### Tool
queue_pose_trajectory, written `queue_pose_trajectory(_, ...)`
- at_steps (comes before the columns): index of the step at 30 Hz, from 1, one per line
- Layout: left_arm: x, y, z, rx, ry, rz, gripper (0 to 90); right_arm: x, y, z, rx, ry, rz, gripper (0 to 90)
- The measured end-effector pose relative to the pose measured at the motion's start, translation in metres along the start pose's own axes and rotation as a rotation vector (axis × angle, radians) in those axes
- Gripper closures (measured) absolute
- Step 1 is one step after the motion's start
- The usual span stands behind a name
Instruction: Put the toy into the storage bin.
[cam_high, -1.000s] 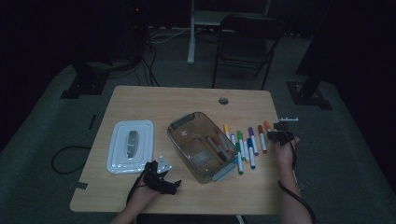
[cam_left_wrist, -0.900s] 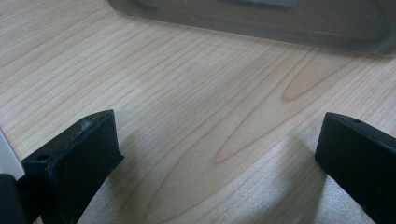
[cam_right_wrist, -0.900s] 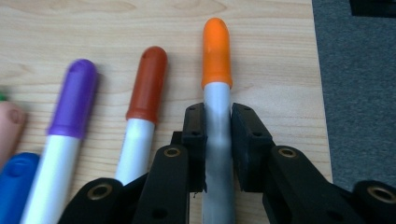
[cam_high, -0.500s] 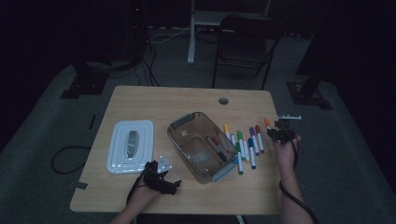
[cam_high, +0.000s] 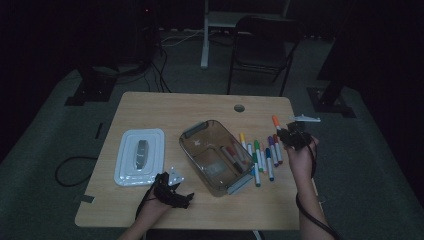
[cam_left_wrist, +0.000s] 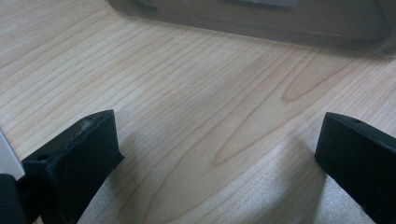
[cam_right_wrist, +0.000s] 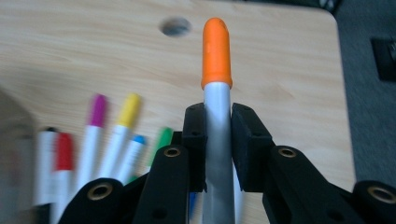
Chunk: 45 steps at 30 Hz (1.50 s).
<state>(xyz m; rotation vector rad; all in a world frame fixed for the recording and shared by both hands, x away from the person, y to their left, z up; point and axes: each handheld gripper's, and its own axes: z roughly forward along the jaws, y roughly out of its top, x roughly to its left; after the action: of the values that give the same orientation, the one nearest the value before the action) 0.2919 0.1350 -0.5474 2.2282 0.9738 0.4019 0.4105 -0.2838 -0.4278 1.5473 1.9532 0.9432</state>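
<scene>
Two claws work over the desk (cam_high: 200, 107): the right claw (cam_right_wrist: 218, 119) clamps an orange-capped marker (cam_right_wrist: 217, 70) just beside the marker row (cam_high: 262, 155), while the left claw (cam_left_wrist: 215, 154) rests spread wide near the clear tub (cam_high: 197, 132).

Left gripper (cam_left_wrist: 215, 158) sits low over the wooden table (cam_left_wrist: 187, 102), jaws spread wide apart with bare wood grain between them. One black jaw rises at about 8 o'clock, the other at about 4 o'clock, each casting a soft shadow on the wood. Up at 12 o'clock runs the blurred, smoky wall of a translucent container (cam_left_wrist: 261, 18). A sliver of something white (cam_left_wrist: 7, 158) peeks in at 9 o'clock
</scene>
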Motion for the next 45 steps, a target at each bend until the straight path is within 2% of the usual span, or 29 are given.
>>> queue_pose_trajectory(9,0.000,0.000,0.000,-0.002,0.001,0.000,0.4,0.058,0.025,-0.025,-0.049,0.104,-0.100,76.5)
queue_pose_trajectory(12,0.000,0.000,0.000,-0.002,0.001,0.000,0.4,0.071,0.028,-0.028,-0.047,0.135,-0.126,76.5)
queue_pose_trajectory(13,0.000,0.000,0.000,-0.001,0.002,0.001,0.4,0.088,0.032,-0.030,-0.044,0.172,-0.156,76.5)
queue_pose_trajectory(14,0.000,0.000,0.000,-0.002,0.001,0.000,0.4,0.088,0.032,-0.030,-0.044,0.172,-0.156,76.5)
queue_pose_trajectory(15,0.000,0.000,0.000,-0.004,0.001,-0.003,0.4,0.094,0.033,-0.030,-0.043,0.189,-0.165,76.5)
queue_pose_trajectory(16,0.000,0.000,0.000,-0.003,0.001,-0.001,0.4,0.108,0.035,-0.030,-0.038,0.218,-0.185,76.5)
queue_pose_trajectory(17,0.000,0.000,0.000,-0.003,0.001,-0.001,0.4,0.108,0.035,-0.030,-0.038,0.218,-0.185,76.5)
queue_pose_trajectory(20,0.000,0.000,0.000,-0.003,0.000,-0.002,0.4,0.131,0.036,-0.028,-0.021,0.265,-0.217,76.5)
queue_pose_trajectory(27,0.000,0.000,0.000,-0.003,0.001,-0.002,0.4,0.172,0.030,-0.014,0.067,0.365,-0.294,76.5)
queue_pose_trajectory(33,0.000,0.000,0.000,-0.002,0.000,-0.003,0.4,0.196,0.022,0.000,0.141,0.409,-0.331,76.5)
queue_pose_trajectory(38,0.000,0.000,0.000,-0.002,0.000,-0.002,0.4,0.208,0.019,0.014,0.221,0.442,-0.349,76.5)
queue_pose_trajectory(41,0.000,0.000,0.000,-0.002,0.000,-0.002,0.4,0.210,0.019,0.020,0.243,0.453,-0.353,76.5)
queue_pose_trajectory(43,0.000,0.000,0.000,-0.001,-0.001,-0.002,0.4,0.215,0.020,0.029,0.293,0.469,-0.363,76.5)
queue_pose_trajectory(45,0.000,0.000,0.000,-0.002,0.000,-0.002,0.4,0.217,0.021,0.033,0.318,0.470,-0.369,76.5)
